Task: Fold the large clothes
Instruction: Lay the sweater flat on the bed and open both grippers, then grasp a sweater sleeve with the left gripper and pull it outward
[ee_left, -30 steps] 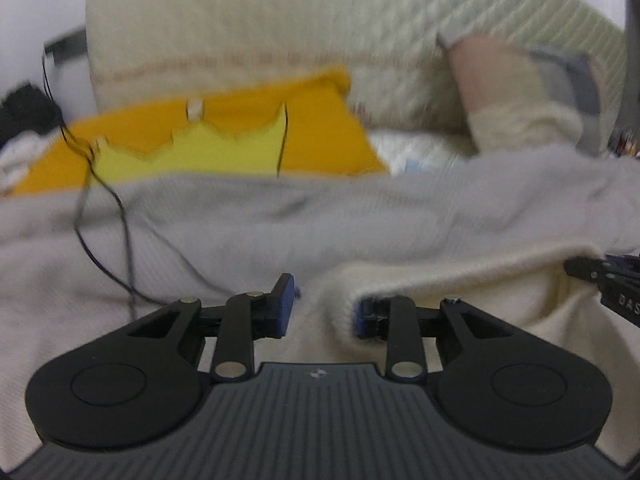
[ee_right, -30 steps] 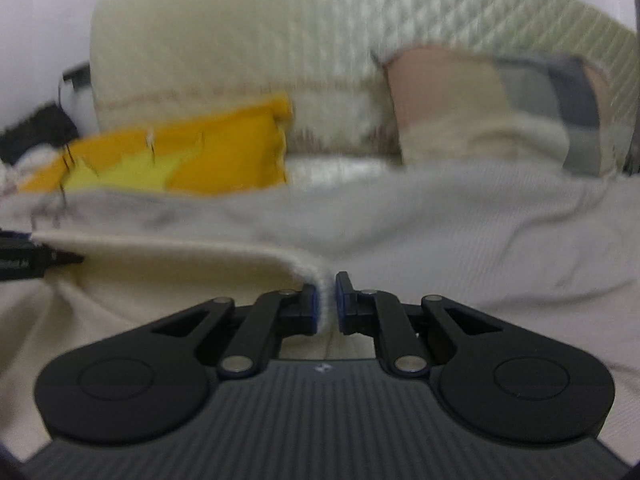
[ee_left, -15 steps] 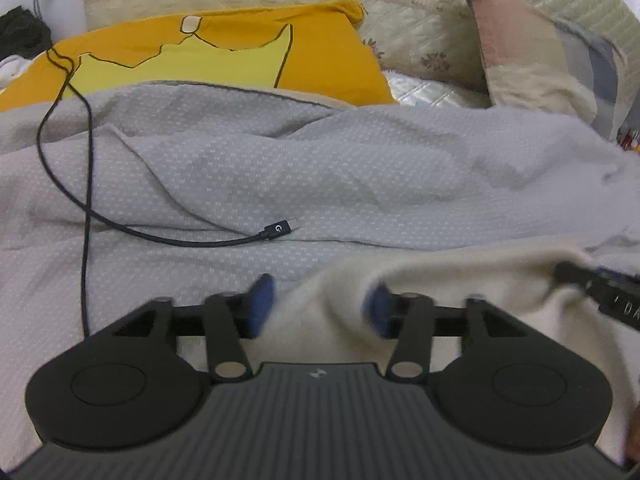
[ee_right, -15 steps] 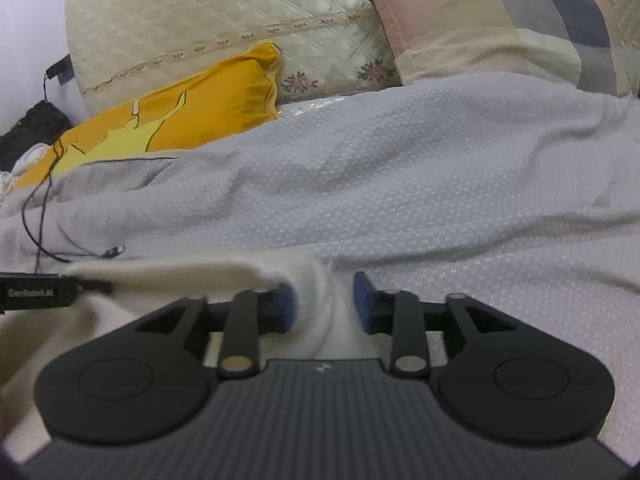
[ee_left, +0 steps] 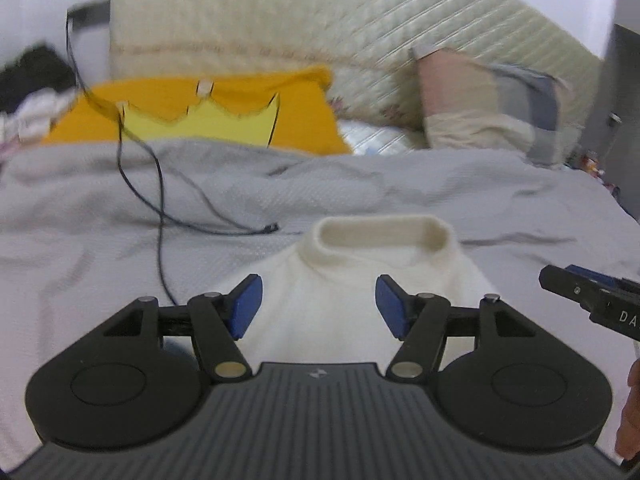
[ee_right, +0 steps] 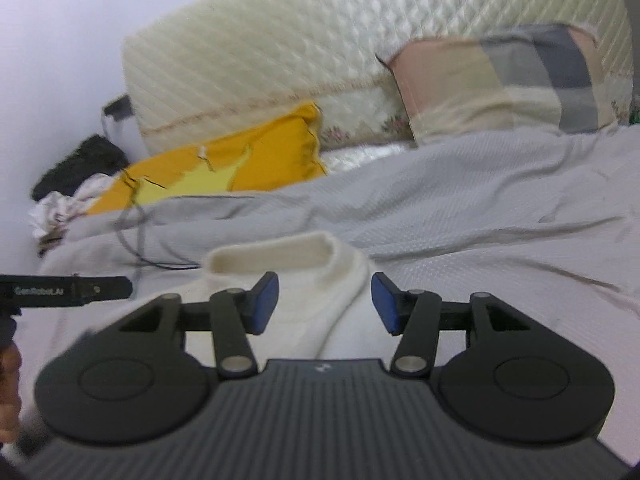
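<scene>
A cream turtleneck sweater (ee_left: 360, 280) lies flat on the bed's grey blanket (ee_left: 500, 208), collar away from both grippers. The left gripper (ee_left: 318, 306) has its jaws apart and opening, nothing pinched; the sweater lies below and beyond them. The right gripper (ee_right: 324, 304) likewise has jaws opening, clear of the fabric, over the sweater's right shoulder.

Bedding and clutter before you — all of it apart from the job.

You have a grey bedspread (ee_left: 120, 216) with a black cable (ee_left: 160, 200) trailing across it, a yellow pillow (ee_left: 224, 116) and a patchwork pillow (ee_right: 500, 80) against the quilted headboard (ee_left: 280, 12) — and a dark heap (ee_right: 76, 166) at the far left.
</scene>
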Available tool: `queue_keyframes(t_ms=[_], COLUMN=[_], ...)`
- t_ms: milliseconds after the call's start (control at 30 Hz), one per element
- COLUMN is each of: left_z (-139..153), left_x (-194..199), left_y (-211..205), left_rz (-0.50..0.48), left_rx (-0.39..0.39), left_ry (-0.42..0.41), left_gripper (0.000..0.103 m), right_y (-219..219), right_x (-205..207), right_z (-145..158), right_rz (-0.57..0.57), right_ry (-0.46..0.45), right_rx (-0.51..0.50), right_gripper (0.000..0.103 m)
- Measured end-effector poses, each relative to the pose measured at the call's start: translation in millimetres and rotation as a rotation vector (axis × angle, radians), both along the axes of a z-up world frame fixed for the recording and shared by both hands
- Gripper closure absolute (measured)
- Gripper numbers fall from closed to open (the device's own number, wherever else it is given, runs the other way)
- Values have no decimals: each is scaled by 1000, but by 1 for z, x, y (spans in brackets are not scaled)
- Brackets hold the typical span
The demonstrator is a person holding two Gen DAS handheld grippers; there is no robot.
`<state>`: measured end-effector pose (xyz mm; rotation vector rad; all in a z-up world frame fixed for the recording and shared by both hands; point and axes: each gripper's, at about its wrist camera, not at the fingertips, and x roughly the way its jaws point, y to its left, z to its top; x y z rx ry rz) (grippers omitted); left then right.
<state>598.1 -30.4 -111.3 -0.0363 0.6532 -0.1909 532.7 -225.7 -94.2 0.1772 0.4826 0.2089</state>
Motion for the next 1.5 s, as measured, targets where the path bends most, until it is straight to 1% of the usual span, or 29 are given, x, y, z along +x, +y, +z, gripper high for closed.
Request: queue_keyframes(t_ms=[67,167,233,300,400,467,567,633,733,800,833,867,900,933,1033,1100,1200,1267,1300,1400,1467,1500], left_z=[20,44,51,51,41,31,12,-1,-22,-31,-35,-37,-39,-40,-39,-38,-48,-61,-68,-95,-107,-113], left_x=[-36,-88,-126,-166,-221,-259,-304,-329,-360,-375,-385,-389,-392,-393,-397,-395,-397,-399,-399,-396,-395,-393], left_y=[0,3,5,8,13,18,24,32,48,58,63,68,76,85,120,144,180,197,202,209,210,211], left_rz=[-18,-25,-14,-11,5,11,41,56,103,126,148,170,193,217,306,371,481,527,542,575,595,597], left_rx=[13,10,1,-17,-33,-61,-60,-89,-125,-104,-81,-68,-75,-98,-197,-244,-334,-415,-443,-493,-505,-504], left_ry=[-37,-67,-77,-85,-79,-80,-72,-62,-29,-31,-39,-35,-26,-11,40,55,105,158,195,320,377,393], left_gripper=[35,35,35,35,35,35,35,35,35,35,35,35,35,35,35,35,35,35,35,35,35,35], right_y=[1,2,1,3,3,1,1,2,6,8,9,9,9,10,14,13,13,15,17,20,22,23], right_x=[-32,-82,-114,-149,-195,-223,-262,-284,-313,-330,-337,-342,-345,-347,-359,-358,-356,-352,-349,-341,-336,-334], right_z=[15,35,46,53,53,48,37,28,18,10,5,0,-4,-6,-15,-24,-43,-55,-60,-72,-76,-78], right_rz=[6,6,5,4,11,10,19,28,41,40,35,34,31,27,16,10,11,12,14,25,33,34], right_ry=[-27,-68,-85,-102,-116,-116,-123,-115,-119,-122,-117,-102,-78,-59,-62,-21,38,69,87,127,137,138], right_rx=[-8,-17,-12,-19,-25,-32,-47,-50,-66,-67,-58,-47,-39,-39,-45,-21,24,29,29,38,38,32], right_gripper=[49,49,49,49,50,50,50,50,50,50,50,50,50,50,50,50,50,50,50,50,50,50])
